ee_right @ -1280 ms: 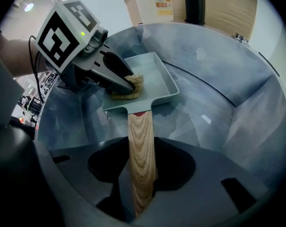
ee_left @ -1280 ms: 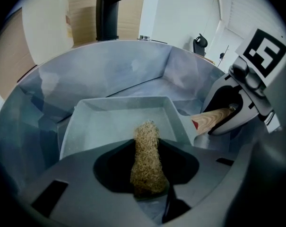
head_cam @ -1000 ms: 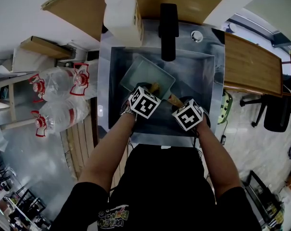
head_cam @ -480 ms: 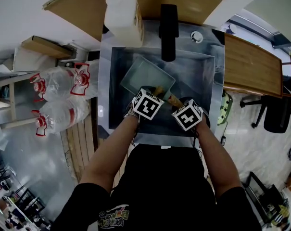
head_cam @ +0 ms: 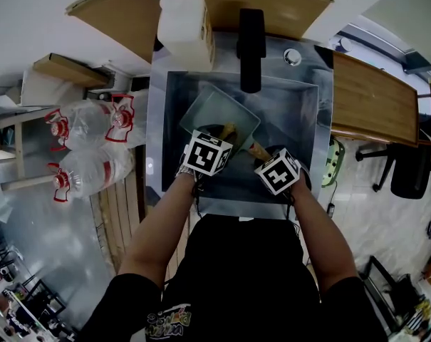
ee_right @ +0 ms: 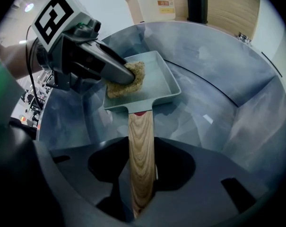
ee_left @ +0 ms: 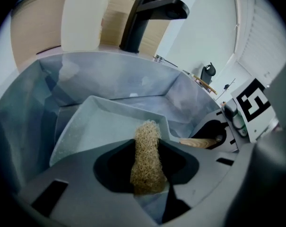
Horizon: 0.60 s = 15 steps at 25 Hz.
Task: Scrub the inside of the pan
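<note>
Inside the pan (ee_right: 158,81), a scrubber (ee_left: 146,161)
The left gripper (ee_left: 146,143) pinched the tan fibre scrubber within the grey pan in the steel sink (ee_right: 218,74); the right gripper (ee_right: 142,171) clasped its wooden handle (ee_right: 141,150). The jug's (ee_right: 154,3) label was unreadable.

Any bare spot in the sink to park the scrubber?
Sink floor right of the pan, back to the faucet, is bare. Near-left is crowded: pan, scrubber, left gripper, right gripper.
</note>
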Each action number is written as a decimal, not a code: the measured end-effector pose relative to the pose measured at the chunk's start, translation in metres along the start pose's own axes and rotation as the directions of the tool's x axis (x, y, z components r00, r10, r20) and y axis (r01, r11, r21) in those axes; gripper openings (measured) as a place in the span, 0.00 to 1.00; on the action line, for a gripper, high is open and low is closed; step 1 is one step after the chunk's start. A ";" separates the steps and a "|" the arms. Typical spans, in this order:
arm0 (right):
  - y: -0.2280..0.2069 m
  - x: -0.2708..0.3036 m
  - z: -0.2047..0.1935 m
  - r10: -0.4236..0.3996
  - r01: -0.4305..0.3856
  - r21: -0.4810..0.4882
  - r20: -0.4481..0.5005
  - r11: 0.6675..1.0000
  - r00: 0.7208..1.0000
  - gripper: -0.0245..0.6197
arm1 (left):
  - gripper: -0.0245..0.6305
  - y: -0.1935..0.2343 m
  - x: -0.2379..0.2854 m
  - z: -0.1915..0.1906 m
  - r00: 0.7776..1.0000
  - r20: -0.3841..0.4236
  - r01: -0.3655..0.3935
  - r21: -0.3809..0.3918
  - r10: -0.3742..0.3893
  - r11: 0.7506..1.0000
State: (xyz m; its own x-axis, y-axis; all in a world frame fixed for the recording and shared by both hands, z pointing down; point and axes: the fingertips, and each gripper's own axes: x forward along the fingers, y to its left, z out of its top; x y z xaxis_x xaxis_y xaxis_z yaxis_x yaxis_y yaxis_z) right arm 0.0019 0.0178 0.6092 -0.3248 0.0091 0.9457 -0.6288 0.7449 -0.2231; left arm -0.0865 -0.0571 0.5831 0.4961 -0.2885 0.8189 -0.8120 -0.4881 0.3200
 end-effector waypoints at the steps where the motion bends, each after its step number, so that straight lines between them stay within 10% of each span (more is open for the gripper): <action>1: 0.000 0.000 0.000 -0.002 0.002 -0.003 0.000 1.000 1.000 0.29 | 0.26 0.005 -0.003 0.004 1.000 0.010 -0.010 0.001 0.010 1.000; 8: 0.001 -0.001 0.000 0.001 -0.001 -0.005 0.002 1.000 1.000 0.29 | 0.26 0.054 -0.020 0.033 0.983 0.062 -0.179 0.076 0.174 0.981; 15: 0.001 -0.001 0.001 0.005 -0.005 -0.001 0.005 1.000 1.000 0.29 | 0.26 0.094 -0.005 0.038 0.923 0.029 -0.379 0.250 0.384 0.891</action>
State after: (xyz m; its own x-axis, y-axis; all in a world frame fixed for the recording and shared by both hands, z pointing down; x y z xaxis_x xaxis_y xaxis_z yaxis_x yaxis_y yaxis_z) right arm 0.0004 0.0183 0.6081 -0.3315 0.0097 0.9434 -0.6260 0.7458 -0.2277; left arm -0.1538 -0.1323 0.5907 0.1546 -0.4774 0.8650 -0.8347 -0.5316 -0.1442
